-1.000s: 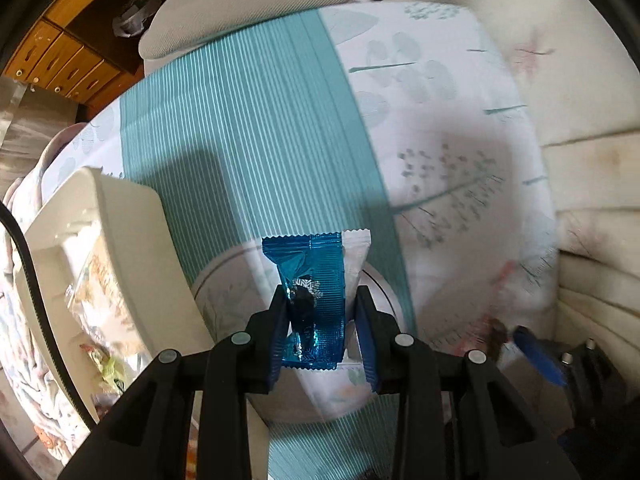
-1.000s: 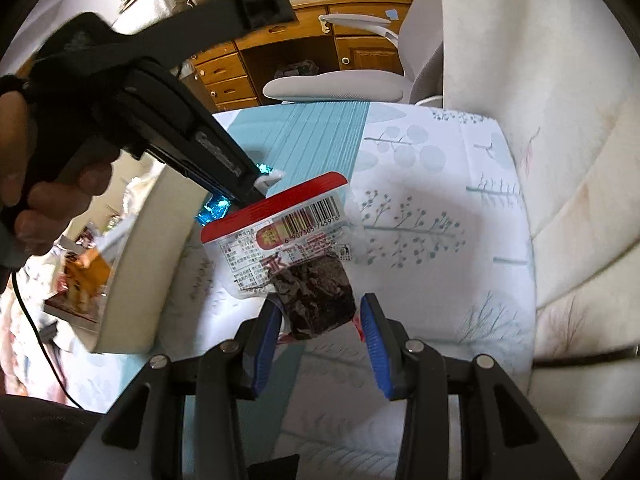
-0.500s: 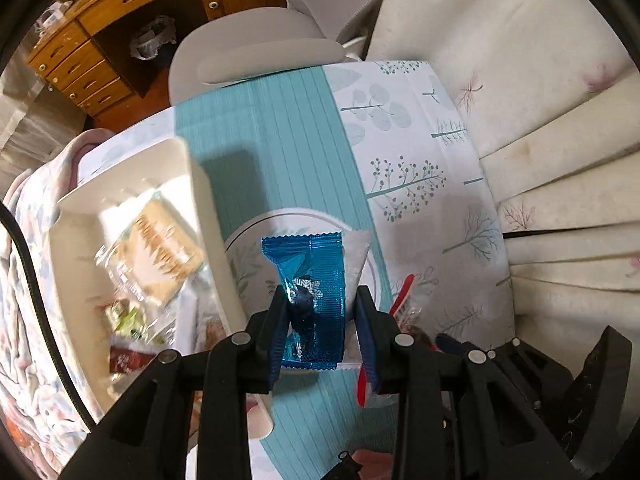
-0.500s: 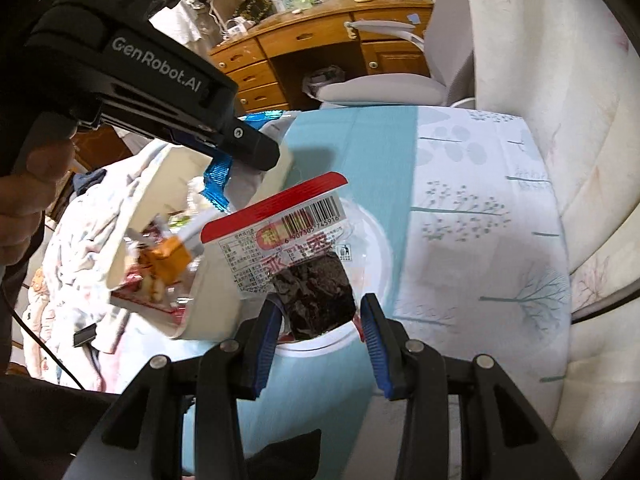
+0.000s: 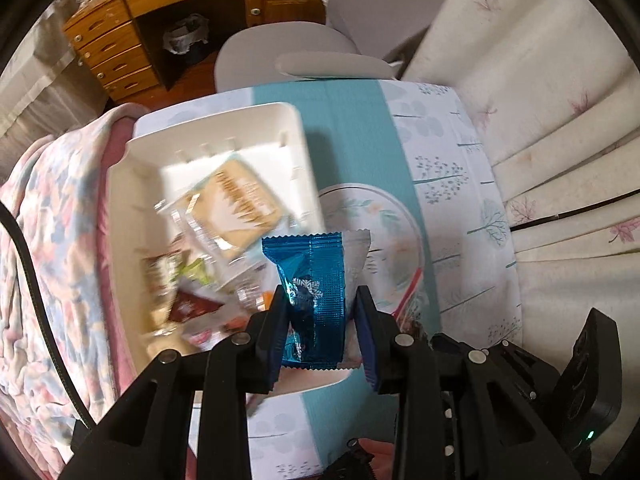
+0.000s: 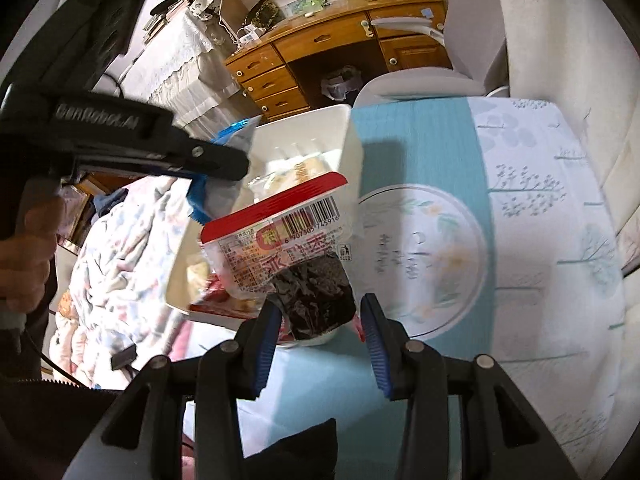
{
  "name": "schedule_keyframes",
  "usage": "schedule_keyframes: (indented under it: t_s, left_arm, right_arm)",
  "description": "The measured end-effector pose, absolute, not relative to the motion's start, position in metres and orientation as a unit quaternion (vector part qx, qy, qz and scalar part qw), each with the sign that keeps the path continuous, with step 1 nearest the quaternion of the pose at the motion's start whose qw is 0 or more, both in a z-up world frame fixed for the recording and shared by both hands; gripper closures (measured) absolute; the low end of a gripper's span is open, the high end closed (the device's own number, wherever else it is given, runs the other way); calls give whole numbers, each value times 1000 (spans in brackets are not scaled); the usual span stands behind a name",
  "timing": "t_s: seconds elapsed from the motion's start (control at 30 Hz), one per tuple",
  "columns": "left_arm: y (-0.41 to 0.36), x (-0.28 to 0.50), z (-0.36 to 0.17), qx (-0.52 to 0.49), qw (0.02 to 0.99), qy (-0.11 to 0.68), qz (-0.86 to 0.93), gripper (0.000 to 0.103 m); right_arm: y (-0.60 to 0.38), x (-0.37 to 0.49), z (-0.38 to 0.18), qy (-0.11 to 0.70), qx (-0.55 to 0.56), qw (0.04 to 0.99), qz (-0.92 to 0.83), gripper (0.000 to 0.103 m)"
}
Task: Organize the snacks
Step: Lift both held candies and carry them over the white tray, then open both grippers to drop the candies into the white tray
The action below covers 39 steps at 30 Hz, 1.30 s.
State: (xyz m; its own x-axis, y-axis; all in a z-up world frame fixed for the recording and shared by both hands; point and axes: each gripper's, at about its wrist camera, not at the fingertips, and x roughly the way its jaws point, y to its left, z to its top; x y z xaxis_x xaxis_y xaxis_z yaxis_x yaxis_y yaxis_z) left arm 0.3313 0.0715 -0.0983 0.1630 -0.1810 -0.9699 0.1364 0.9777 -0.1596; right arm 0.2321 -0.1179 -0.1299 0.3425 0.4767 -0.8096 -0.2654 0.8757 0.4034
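My left gripper [image 5: 322,326] is shut on a blue foil snack packet [image 5: 316,292] with a white end and holds it in the air over the near edge of a white bin [image 5: 132,240]. The bin holds several wrapped snacks [image 5: 236,200]. My right gripper [image 6: 320,328] is shut on a clear red-topped packet with a dark snack inside [image 6: 288,252] and holds it above the bin's near right corner [image 6: 348,128]. The left gripper [image 6: 216,164] with its blue packet shows at the left of the right wrist view.
A round floral plate [image 6: 432,256] lies on the teal and white tablecloth [image 6: 540,184] right of the bin. A quilted blanket [image 5: 52,240] lies left of the bin. A grey chair [image 5: 288,56] and a wooden desk [image 5: 160,0] stand beyond the table. A pale sofa [image 5: 540,80] is at the right.
Both grippers have risen and swung left, from over the plate to over the white bin, each still holding its packet. The bin's contents have come into view.
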Motion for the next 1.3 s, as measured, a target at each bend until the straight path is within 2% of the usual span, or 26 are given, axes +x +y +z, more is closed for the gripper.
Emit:
schedule_keyframes:
  t_s: [0.3,0.67,0.77,0.87,0.97,1.3]
  left_arm:
    - [155,314,-106,-35,780,615,-113,72]
    - [203,301,-122,-27,816,558,-148,71]
    - [206,298,-127,-34,819,552,-151,64]
    - [205,290,-130,-34,822,548,-152,37]
    - [204,276,-131,-45,825,545,-143,34]
    - [179,196,-138,-90,828,541,-118,32]
  right_arm:
    - [-60,226,-135,529,126,815,199,62]
    - [-35,226,-145,513,176,829,132,59]
    - [-33,225,-142,505,184,835,118,59]
    - [-35,221,-140,505,190,836,106,57]
    - [-40,212,-139,506,191,835,97,48]
    - [-75,168,-142,529,192,820,104,47]
